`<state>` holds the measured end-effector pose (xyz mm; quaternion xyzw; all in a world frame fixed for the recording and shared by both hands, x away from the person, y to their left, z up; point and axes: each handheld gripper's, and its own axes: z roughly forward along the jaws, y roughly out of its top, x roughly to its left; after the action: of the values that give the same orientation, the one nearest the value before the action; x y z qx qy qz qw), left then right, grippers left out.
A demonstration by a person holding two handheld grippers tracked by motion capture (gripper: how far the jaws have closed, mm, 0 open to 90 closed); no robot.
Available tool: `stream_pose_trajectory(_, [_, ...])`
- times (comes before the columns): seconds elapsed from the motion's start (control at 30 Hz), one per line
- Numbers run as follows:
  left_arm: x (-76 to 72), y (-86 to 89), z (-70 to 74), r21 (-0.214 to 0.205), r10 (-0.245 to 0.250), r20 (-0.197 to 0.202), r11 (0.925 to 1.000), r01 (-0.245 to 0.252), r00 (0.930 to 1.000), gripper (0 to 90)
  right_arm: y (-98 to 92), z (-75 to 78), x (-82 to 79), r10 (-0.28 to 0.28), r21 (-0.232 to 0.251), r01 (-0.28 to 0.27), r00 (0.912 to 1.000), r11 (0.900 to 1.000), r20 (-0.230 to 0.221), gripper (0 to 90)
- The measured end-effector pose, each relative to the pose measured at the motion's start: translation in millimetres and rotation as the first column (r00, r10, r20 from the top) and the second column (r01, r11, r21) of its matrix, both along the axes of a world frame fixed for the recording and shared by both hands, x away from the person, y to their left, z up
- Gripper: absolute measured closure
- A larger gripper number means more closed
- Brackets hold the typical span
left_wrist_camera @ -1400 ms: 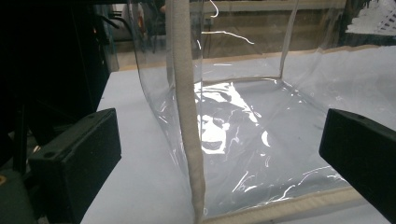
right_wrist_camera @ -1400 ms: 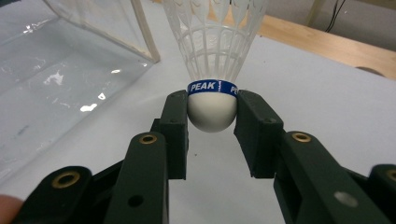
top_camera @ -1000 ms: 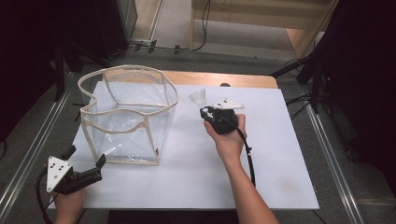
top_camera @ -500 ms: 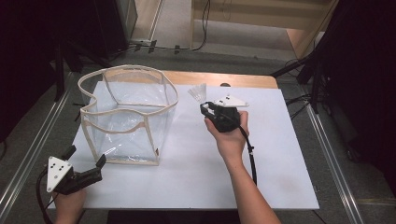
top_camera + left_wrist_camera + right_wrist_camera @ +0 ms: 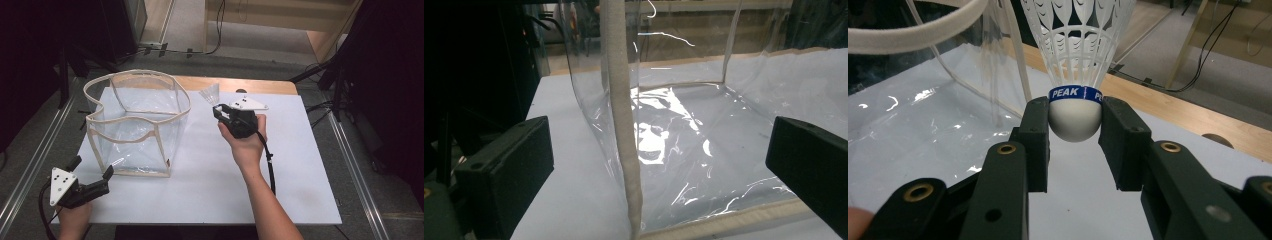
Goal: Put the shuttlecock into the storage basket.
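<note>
Shuttlecock (image 5: 1075, 117) in right gripper (image 5: 1074, 131) — feather tips cut off

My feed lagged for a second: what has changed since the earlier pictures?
The right tongs, shut on the shuttlecock, have lifted it slightly off the table. The left tongs stayed open beside the clear bag, which has not moved.

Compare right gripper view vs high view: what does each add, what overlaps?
Right gripper view alone: the blue PEAK band on the white plastic shuttlecock, its rounded cork pinched between the jaws. High view alone: the left gripper, jaws apart, at the near corner of the clear plastic box with beige trim. Shared: shuttlecock, right gripper, box, white table.
</note>
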<state>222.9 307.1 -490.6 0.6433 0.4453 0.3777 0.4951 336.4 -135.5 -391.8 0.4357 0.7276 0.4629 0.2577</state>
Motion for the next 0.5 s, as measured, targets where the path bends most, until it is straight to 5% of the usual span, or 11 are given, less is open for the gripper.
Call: stream_pose_trajectory(0.5, [0.1,-0.5,0.0,0.005,-0.001,-0.001,1.0000,0.001,1.0000,0.0,5.8,18.0,-1.5,0.022,0.013,-0.022,0.9990,0.9997,0.040,63.0])
